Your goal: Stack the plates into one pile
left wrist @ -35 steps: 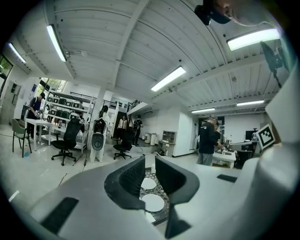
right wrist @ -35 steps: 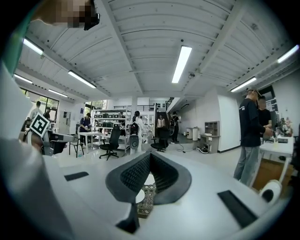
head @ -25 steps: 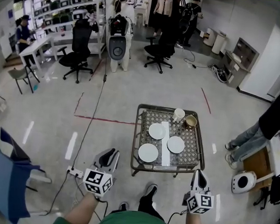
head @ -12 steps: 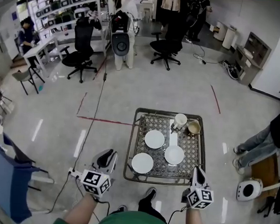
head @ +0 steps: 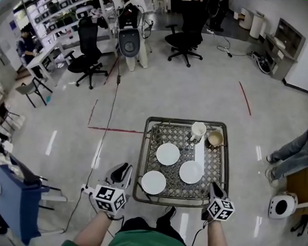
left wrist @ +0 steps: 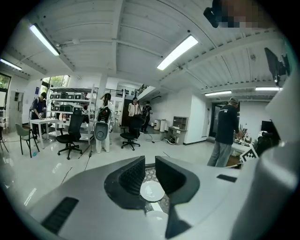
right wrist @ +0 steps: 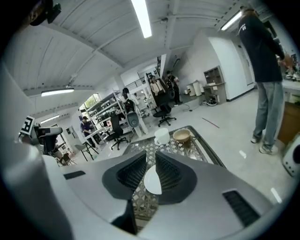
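Note:
Three white plates lie apart on the low lattice-topped table [head: 147, 145]: one toward the back [head: 168, 153], one at the right [head: 191, 172], one at the front left [head: 154, 182]. My left gripper [head: 121, 172] hovers just off the table's front left corner, its jaws a little apart and holding nothing [left wrist: 150, 159]; a plate [left wrist: 152, 191] shows through the gap. My right gripper [head: 212, 188] is at the front right corner. Its jaws [right wrist: 151, 156] have just been opening; nothing is between them, and a plate [right wrist: 153, 180] lies beyond.
A white cup [head: 198, 131] and a tan bowl [head: 214, 137] stand at the table's back right, with a white strip [head: 199, 151] lying in front of them. A person in jeans [head: 292, 154] stands right of the table, by a white device [head: 281, 205]. Office chairs [head: 85, 58] stand farther back.
The table has come closer in the head view. Both grippers have gone from short of it to its near edge, the right one over the front right corner.

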Tool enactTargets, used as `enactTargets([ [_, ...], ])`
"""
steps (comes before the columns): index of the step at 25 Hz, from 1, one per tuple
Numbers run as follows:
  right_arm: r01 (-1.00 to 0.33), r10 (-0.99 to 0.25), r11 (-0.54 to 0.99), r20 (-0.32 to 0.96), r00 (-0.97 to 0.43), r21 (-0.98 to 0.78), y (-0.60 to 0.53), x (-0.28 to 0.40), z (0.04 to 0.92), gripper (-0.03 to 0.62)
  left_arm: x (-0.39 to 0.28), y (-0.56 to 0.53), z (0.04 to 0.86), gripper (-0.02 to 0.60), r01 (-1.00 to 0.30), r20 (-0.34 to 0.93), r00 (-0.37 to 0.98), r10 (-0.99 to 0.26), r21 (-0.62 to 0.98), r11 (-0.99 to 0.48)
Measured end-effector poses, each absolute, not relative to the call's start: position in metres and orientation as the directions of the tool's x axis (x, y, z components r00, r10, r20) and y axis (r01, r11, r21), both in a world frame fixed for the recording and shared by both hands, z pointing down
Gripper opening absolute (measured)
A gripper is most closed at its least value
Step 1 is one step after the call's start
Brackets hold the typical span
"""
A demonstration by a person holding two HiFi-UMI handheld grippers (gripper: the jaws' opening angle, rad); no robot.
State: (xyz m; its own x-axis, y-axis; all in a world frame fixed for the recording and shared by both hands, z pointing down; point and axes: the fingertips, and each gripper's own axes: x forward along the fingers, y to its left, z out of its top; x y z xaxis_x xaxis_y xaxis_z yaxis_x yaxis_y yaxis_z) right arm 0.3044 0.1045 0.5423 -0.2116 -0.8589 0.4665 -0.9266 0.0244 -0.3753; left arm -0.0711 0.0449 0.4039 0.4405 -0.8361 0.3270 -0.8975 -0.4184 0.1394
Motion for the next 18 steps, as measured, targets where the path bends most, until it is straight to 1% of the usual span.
enactTargets([
  [1, -0.922, -0.843, 0.015, 0.491, -0.219, -0.386, 0.103, 0.306, 0.557, 0.088, -0.069, 0.042, 0.409, 0.08, -0.895, 0.337, 0.445, -0.83, 0.146, -0.421],
  [2, -0.916, -0.829, 0.004, 0.511, -0.228, -0.402, 0.104, 0.307, 0.57, 0.094, -0.067, 0.041, 0.414, 0.08, -0.891, 0.346, 0.453, -0.821, 0.153, -0.427],
  [9, -0.873, -0.768, -0.09, 0.591, -0.245, -0.479, 0.093, 0.301, 0.632, 0.097, -0.072, 0.023, 0.457, 0.08, -0.868, 0.398, 0.495, -0.773, 0.183, -0.462],
  [14, -0.819, -0.734, -0.224, 0.644, -0.215, -0.529, 0.096, 0.299, 0.673, 0.107, -0.075, 0.006, 0.491, 0.08, -0.85, 0.441, 0.524, -0.729, 0.22, -0.479],
  [18, -0.724, -0.699, -0.35, 0.68, -0.221, -0.595, 0.097, 0.299, 0.722, 0.141, -0.068, -0.006, 0.503, 0.08, -0.833, 0.46, 0.547, -0.699, 0.22, -0.507],
])
